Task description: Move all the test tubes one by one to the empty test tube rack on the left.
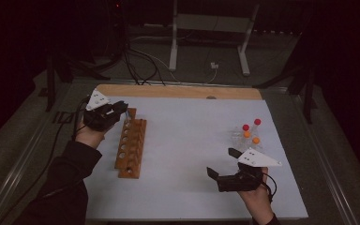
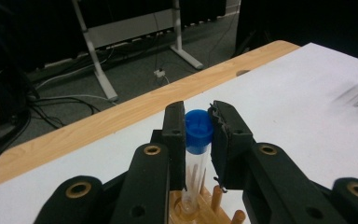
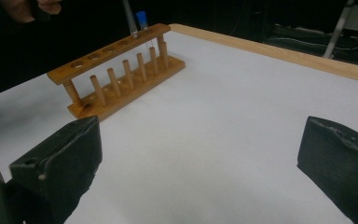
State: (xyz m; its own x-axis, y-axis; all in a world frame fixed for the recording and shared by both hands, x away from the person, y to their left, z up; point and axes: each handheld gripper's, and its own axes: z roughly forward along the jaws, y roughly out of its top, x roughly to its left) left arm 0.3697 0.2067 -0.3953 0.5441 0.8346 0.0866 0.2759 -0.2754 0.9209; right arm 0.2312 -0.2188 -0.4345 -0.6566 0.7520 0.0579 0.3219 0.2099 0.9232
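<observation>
Black jaws of the left claw [image 2: 199, 135] are gripping a blue-capped test tube [image 2: 197, 140] upright at the far end of the wooden rack [image 1: 131, 147]. Right claw [image 1: 221, 163] is hovering wide open, empty, above the white desk [image 1: 187, 140].

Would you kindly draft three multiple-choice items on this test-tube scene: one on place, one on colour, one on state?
1. Where is the wooden rack?
A. left side of the table
B. right side
C. on the floor

2. What colour is the cap of the tube in the left gripper?
A. red
B. blue
C. orange

3. How do the right gripper's jaws stand?
A. shut on a tube
B. shut empty
C. open

Key: 1 A, the high view shows it at the left; 2 B, blue cap between the jaws; 3 C, wide apart over bare table.
</observation>
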